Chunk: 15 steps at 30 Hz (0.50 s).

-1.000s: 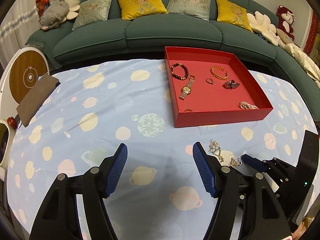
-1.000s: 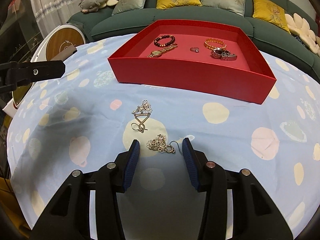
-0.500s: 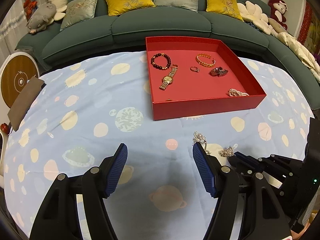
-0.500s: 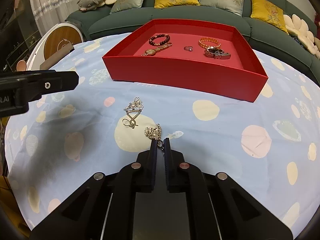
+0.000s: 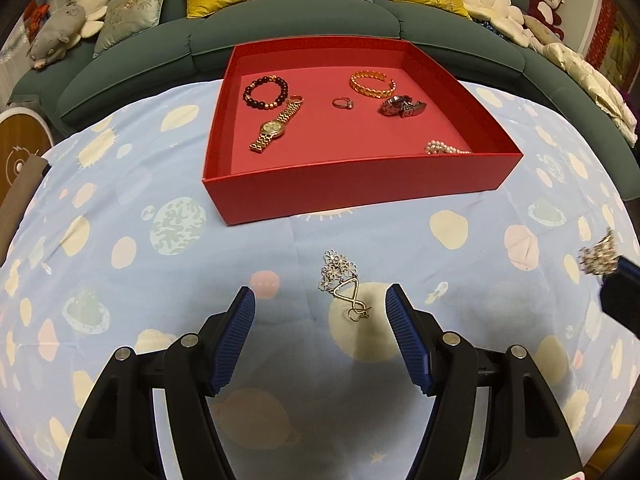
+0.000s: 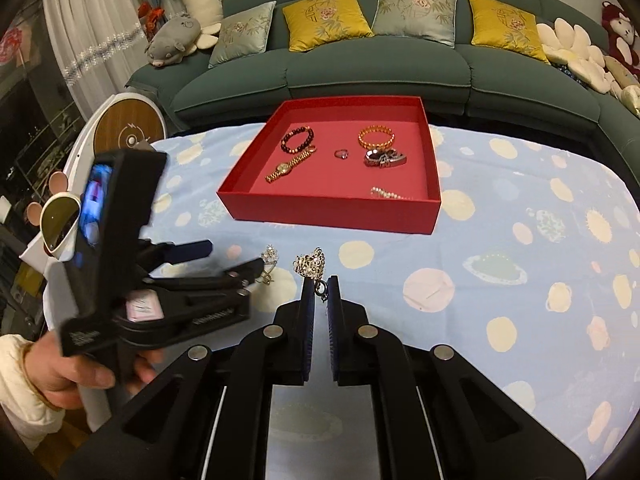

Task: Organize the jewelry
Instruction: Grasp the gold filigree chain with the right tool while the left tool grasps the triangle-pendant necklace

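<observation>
Behind the table, a green sofa [image 6: 376,68] curves along the far and right sides, so the clear working room is the planet-print tablecloth [image 5: 120,248] in front of the red tray [image 5: 360,196]. I see wide bare cloth to the left of the tray and a narrower band between its near wall and both tools. In the tray lie a beaded bracelet [image 5: 265,91], a gold watch [image 5: 276,128], a ring [image 5: 343,103], a gold bangle [image 5: 372,84] and a dark clasp piece [image 5: 402,106]; the pearl strand [image 5: 444,148] is partly cut off by the near wall. My left gripper [image 5: 320,312] points steeply down with its jaws apart, straddling the flower earring [image 5: 342,280] without touching it. My right gripper [image 6: 319,284] is clamped on the second earring [image 6: 310,263], held clear of the cloth. A hand [image 6: 68,372] grips the left tool, which is motion-blurred in the right view.
</observation>
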Each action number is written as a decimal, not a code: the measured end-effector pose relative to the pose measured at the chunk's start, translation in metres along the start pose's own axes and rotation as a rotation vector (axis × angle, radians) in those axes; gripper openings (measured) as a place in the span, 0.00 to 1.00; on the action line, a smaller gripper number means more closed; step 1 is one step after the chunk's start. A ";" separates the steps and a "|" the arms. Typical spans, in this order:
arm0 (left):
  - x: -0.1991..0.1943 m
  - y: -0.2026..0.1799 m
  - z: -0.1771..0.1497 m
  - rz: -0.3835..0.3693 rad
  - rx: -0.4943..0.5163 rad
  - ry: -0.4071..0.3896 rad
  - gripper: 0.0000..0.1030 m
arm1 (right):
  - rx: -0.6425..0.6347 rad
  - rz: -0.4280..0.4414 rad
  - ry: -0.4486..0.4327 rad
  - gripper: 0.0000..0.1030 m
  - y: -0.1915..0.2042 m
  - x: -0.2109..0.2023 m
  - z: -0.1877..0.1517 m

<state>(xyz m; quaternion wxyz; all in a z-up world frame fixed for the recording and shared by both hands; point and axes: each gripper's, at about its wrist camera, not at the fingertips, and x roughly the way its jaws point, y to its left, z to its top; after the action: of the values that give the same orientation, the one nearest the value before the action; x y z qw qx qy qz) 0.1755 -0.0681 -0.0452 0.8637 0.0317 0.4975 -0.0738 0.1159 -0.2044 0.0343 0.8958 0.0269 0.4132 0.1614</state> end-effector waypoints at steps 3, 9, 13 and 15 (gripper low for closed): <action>0.010 -0.005 -0.003 0.014 0.016 0.010 0.62 | 0.012 0.021 0.006 0.06 -0.001 0.002 0.000; 0.017 -0.011 -0.006 0.032 0.046 -0.002 0.41 | 0.036 0.022 0.028 0.06 -0.010 0.011 -0.005; 0.016 -0.017 -0.007 0.025 0.067 -0.010 0.27 | 0.053 0.015 0.026 0.06 -0.018 0.009 -0.005; 0.015 -0.019 -0.008 0.018 0.077 -0.011 0.21 | 0.059 0.013 0.026 0.06 -0.021 0.009 -0.006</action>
<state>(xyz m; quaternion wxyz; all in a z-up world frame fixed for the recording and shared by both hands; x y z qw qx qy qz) 0.1730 -0.0874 -0.0617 0.8653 0.0690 0.4891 -0.0855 0.1225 -0.2225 0.0202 0.8882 0.0538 0.4290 0.1553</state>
